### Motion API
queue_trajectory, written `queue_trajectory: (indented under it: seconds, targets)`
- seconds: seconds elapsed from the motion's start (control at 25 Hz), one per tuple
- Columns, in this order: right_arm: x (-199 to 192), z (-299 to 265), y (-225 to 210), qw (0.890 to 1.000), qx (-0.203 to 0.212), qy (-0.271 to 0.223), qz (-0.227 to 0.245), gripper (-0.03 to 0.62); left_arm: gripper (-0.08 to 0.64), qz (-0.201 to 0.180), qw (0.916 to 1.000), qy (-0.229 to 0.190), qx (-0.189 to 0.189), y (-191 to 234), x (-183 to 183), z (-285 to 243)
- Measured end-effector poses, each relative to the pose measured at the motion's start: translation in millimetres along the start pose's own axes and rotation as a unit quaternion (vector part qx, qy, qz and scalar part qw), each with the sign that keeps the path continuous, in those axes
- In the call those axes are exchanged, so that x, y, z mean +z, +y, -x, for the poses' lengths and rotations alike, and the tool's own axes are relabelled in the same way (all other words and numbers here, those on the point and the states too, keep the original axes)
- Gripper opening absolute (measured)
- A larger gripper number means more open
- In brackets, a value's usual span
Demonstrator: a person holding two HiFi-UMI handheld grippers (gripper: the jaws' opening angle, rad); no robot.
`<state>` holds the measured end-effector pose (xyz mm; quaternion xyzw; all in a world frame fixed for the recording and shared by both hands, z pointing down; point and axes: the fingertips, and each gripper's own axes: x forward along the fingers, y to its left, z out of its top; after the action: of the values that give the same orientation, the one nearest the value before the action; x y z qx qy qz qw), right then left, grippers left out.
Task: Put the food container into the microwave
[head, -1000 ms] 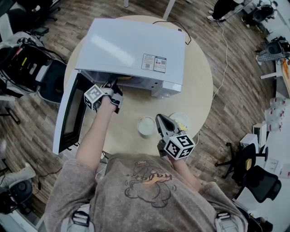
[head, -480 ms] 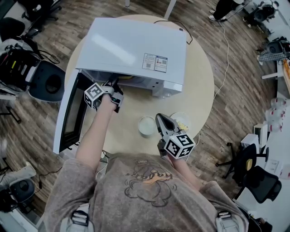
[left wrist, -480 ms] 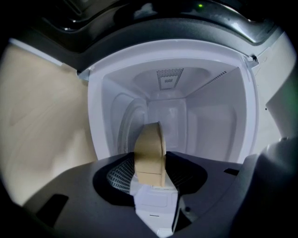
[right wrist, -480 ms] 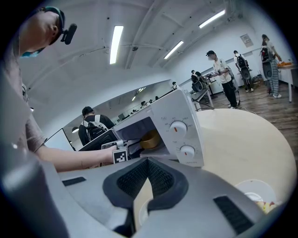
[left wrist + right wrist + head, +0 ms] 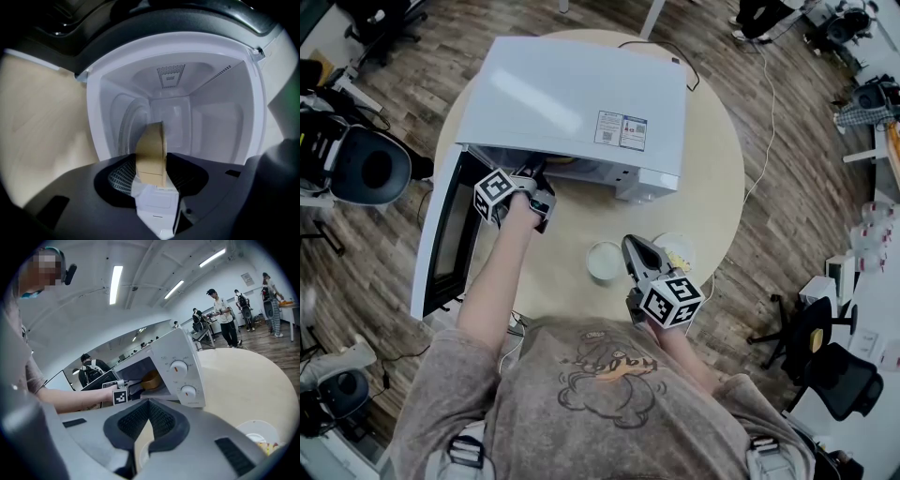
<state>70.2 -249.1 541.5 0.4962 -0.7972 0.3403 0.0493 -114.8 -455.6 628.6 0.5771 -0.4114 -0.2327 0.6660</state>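
- A white microwave (image 5: 581, 103) is seen on a round, pale wooden table (image 5: 712, 178), with its door (image 5: 441, 234) swung wide open to the left, out past the table's rim.
- Two knobs (image 5: 178, 366) are shown one above the other on the front panel, right of the cavity.
- A white round lid (image 5: 603, 261) and a white dish (image 5: 675, 249) holding some yellow bits are set on the table in front of the microwave, near the table's front edge.
- The right gripper (image 5: 631, 246) is held between these two, its jaws brought together with nothing between them.
- A black cable (image 5: 656, 49) is laid behind the microwave, and office chairs (image 5: 375, 169) are found on the wood floor to the left.
- People (image 5: 220, 315) are seen standing far off in the room.
- The cavity mouth is taken up only by the left gripper (image 5: 532, 178); bare white walls and a vent are shown around and beyond it in the left gripper view.
- Bare tabletop is left open to the right of the microwave and between it and the lid.
- The food container (image 5: 152, 150) is clamped by its rim between the left gripper's jaws and is held inside the cavity, close to the opening.
- It is seen edge-on as a tan slab in the left gripper view, and as a round brown bowl (image 5: 151, 379) in the right gripper view.
- Whether it rests on the cavity floor cannot be told.
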Motion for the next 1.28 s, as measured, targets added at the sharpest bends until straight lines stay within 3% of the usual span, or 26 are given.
queue_trajectory:
  seconds: [0.52,1.28]
  targets:
    - [-1,-1,-4,1.000,-0.002,0.000,-0.007,0.000,0.183,0.009,0.9986,0.013,0.050,7,-1,-1]
    - [2,9,1,1.000,-0.005,-0.021,-0.015,0.000,0.184,0.015,0.9998,0.007,-0.012,-17,-13,32]
